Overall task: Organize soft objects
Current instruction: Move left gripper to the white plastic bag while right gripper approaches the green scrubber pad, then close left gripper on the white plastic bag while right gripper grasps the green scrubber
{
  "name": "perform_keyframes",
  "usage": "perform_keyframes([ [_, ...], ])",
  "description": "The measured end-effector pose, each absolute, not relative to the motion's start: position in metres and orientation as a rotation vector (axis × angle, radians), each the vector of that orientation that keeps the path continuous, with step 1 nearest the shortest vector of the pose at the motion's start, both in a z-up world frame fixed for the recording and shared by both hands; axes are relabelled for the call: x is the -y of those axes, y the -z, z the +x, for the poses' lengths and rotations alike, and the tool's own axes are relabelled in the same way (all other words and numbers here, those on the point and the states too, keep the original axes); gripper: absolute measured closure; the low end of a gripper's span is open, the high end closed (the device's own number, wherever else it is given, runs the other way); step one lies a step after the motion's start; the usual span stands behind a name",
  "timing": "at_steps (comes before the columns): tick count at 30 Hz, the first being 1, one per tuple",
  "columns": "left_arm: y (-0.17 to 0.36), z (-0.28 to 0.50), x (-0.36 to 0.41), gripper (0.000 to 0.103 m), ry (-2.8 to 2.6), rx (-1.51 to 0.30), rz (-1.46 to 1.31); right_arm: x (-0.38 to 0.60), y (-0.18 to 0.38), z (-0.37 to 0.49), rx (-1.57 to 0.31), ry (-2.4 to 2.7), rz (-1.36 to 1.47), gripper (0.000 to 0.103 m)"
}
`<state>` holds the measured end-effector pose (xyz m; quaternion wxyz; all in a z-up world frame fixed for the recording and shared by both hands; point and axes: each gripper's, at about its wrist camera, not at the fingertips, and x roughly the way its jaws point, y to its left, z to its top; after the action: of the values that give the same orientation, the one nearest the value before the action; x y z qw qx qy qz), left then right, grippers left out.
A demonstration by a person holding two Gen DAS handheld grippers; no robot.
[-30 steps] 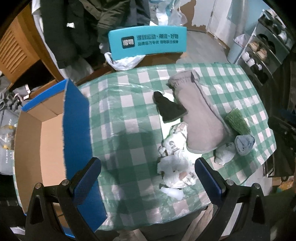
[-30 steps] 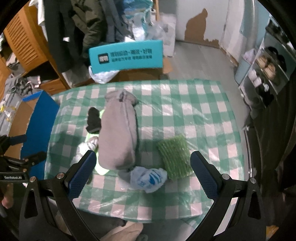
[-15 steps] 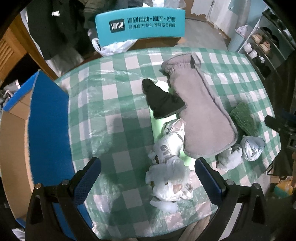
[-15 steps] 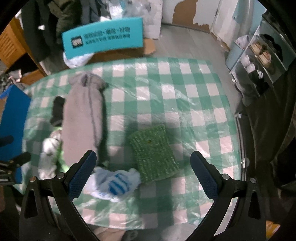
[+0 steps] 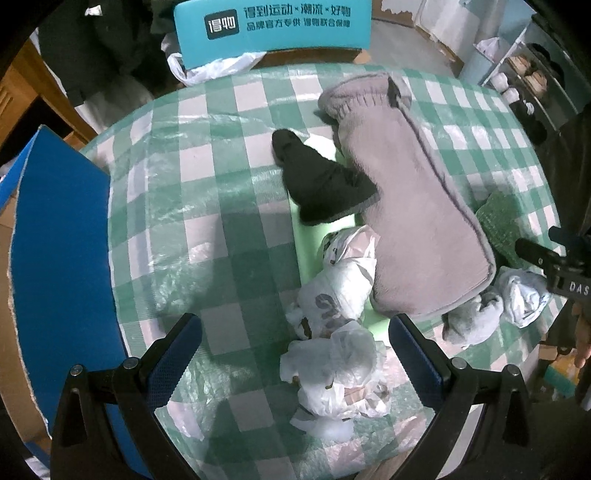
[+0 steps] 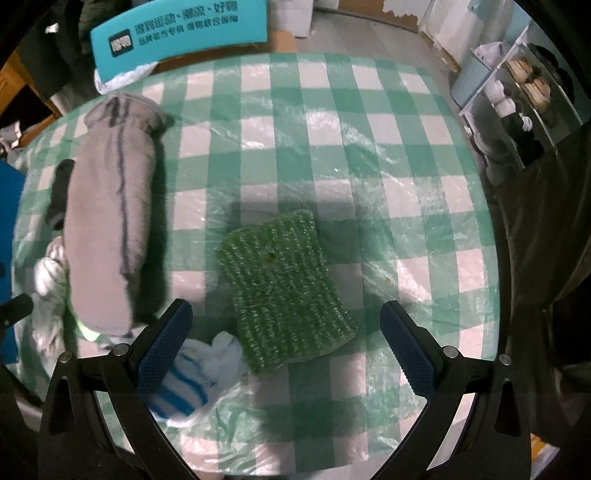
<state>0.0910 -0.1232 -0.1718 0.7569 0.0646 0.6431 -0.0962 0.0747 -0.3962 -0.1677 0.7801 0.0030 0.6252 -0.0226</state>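
Note:
On the green checked table (image 5: pixel 236 206) lies a long grey fleece garment (image 5: pixel 410 206), a black sock (image 5: pixel 317 184) beside it and crumpled white bagged items (image 5: pixel 336 339) near the front. My left gripper (image 5: pixel 295 354) is open above the white bagged items. In the right wrist view a green knitted cloth (image 6: pixel 284 288) lies between the wide-open fingers of my right gripper (image 6: pixel 284 347), which hovers above it. A white and blue striped sock in plastic (image 6: pixel 192 380) sits by its left finger (image 6: pixel 162 347). The grey fleece garment (image 6: pixel 110 221) is to the left.
An open cardboard box with a blue flap (image 5: pixel 55 251) stands at the table's left edge. A teal chair back with printed text (image 5: pixel 273 26) is behind the table. A shoe rack (image 6: pixel 524 92) stands at the right. The right gripper's body (image 5: pixel 554 262) shows at the left view's right edge.
Both grippers have come lower and closer to the table. The right one has shifted until the green cloth lies between its fingers; the left now hangs over the white bags.

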Motion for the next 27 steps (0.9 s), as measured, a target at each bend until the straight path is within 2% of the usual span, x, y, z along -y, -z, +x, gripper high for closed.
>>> perform_keyframes([
  [16,0.198,0.100,0.123,0.001,0.204,-1.456,0.153,0.406,0.205,0.090,-1.412,0.090,0.012,0.003],
  [19,0.202,0.099,0.126,0.001,0.197,-1.449,0.176,0.408,0.210,0.090,-1.421,0.091,0.001,0.007],
  [21,0.204,0.099,0.129,0.005,0.203,-1.449,0.178,0.410,0.214,0.091,-1.432,0.092,-0.010,0.012],
  [23,0.207,0.098,0.131,0.018,0.211,-1.458,0.176,0.411,0.215,0.091,-1.431,0.088,-0.006,0.013],
  [24,0.208,0.099,0.131,0.019,0.218,-1.462,0.170,0.411,0.215,0.091,-1.432,0.082,-0.002,0.014],
  [27,0.209,0.100,0.129,0.032,0.237,-1.460,0.155,0.412,0.214,0.093,-1.429,0.063,-0.002,0.022],
])
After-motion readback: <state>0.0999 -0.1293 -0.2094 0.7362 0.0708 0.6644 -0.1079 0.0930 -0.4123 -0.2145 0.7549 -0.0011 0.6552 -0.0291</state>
